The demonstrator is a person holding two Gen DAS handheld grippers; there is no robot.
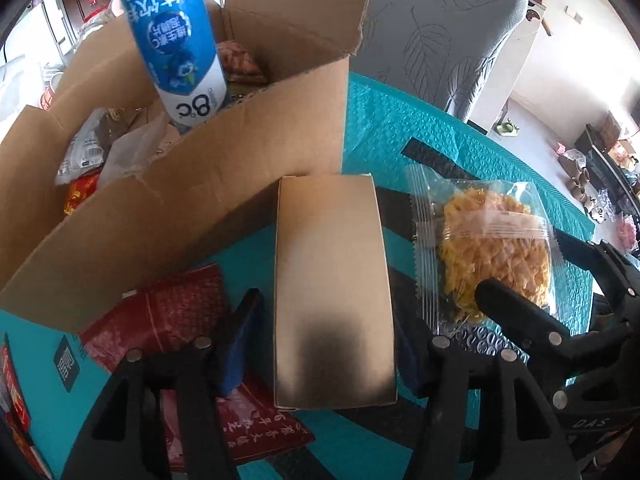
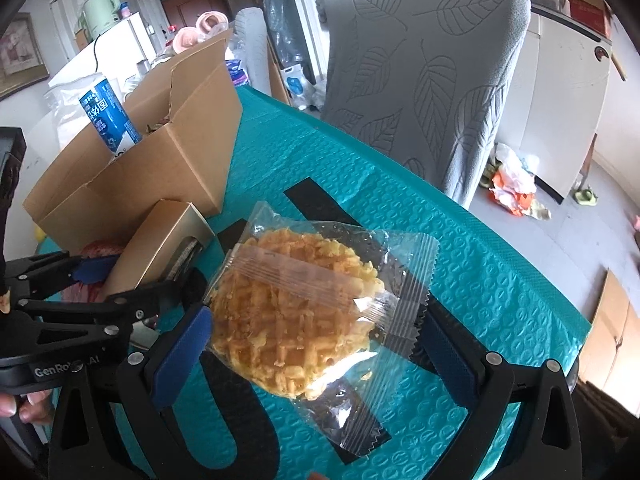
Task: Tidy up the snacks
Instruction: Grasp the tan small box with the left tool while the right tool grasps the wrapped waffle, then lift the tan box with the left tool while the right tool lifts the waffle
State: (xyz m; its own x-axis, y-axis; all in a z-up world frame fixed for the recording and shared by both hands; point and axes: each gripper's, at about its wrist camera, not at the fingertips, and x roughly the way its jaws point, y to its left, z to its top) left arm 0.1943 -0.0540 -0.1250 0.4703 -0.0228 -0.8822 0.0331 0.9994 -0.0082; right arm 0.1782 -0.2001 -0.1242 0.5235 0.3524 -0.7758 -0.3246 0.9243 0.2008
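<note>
Straddling a small kraft carton [image 1: 334, 292] beside the open cardboard box [image 1: 192, 200], the left gripper [image 1: 324, 344] stands released, pads clear of it. From the right wrist, the right gripper [image 2: 316, 344] gapes wide around a wrapped waffle [image 2: 296, 312] lying on the teal mat [image 2: 500, 280].

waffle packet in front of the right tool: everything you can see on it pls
The waffle packet is a clear plastic wrapper with crimped, zigzag-cut ends and a back seam facing up. Inside sits one round golden waffle with a grid pattern and flaky topping. It looks sealed and lies flat on the teal bubble-textured table cover, partly over black tape strips. It sits between the wide-open pads of the right tool, which do not look closed on it. The small tan box lies just beside it.
</note>
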